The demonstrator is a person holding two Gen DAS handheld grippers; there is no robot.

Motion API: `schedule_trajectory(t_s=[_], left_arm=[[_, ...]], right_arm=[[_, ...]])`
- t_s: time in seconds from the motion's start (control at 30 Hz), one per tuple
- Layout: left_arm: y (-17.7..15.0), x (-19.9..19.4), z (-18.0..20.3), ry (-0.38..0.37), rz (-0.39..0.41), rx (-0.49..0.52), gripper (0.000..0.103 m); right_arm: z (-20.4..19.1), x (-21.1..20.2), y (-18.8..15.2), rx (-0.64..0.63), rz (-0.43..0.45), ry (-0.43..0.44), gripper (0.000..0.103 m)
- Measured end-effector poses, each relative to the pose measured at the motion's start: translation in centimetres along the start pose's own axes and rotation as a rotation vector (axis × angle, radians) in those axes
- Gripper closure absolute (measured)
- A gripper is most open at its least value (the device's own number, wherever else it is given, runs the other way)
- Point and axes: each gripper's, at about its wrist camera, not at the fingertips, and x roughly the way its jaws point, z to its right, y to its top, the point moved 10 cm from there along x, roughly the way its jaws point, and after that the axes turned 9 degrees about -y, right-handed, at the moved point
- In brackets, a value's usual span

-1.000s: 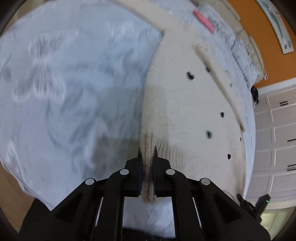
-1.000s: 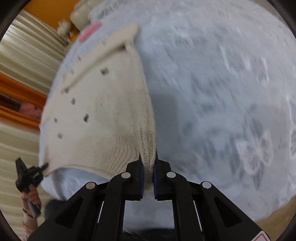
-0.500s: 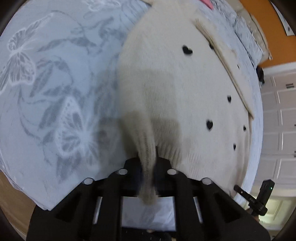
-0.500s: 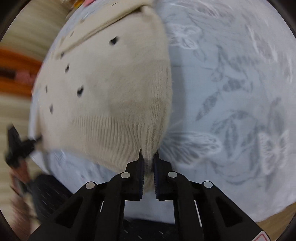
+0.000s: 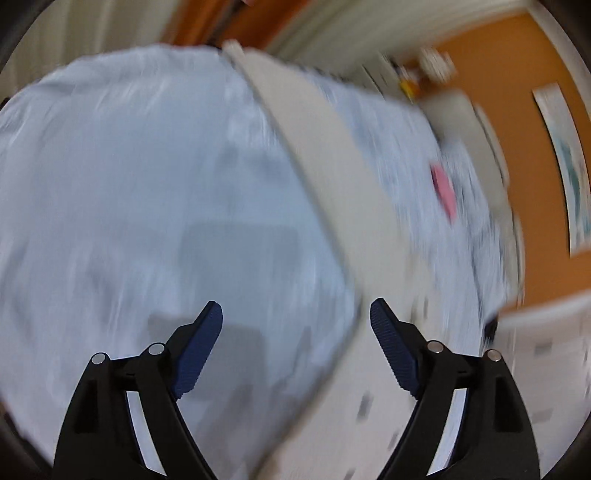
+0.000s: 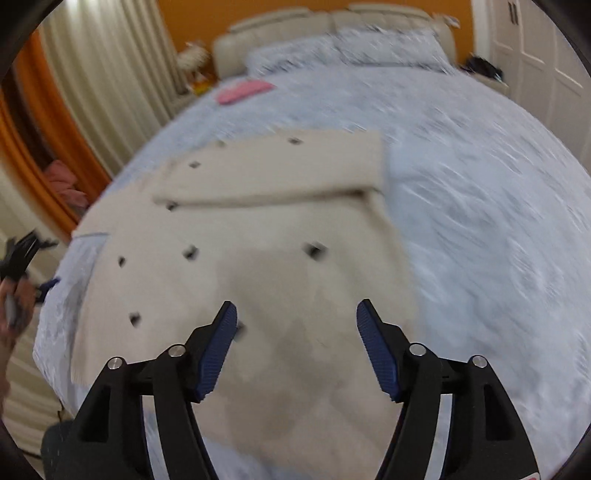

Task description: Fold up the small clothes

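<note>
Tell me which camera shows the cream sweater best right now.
The right wrist view: the cream sweater lies spread on the bed, folded sleeve and dark spots visible. The left wrist view catches only a blurred strip.

One cream knitted sweater [image 6: 258,236] with small dark marks lies on one pale blue bedspread [image 6: 480,206], and about eight of those marks can be counted in the right wrist view, though blur makes the tally uncertain. One flat pink item [image 6: 243,90] lies farther up the bed. Two pillows [image 6: 347,46] sit against one padded cream headboard [image 6: 332,18].
</note>
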Motion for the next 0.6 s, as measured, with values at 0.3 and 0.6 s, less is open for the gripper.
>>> schedule_trajectory(t_s=[0.3, 0.6], left_arm=[[12.5, 8.4, -3.8, 0.059, 0.23, -0.238, 0.021], [15.1, 10.5, 1.3, -0.017, 0.255, -0.055, 0.095]], right_arm=[[-5.5, 6.3, -1.7, -0.06, -0.044, 0.095, 0.032], [-2.7, 7.5, -1.3, 0.159, -0.113, 0.143, 0.028]])
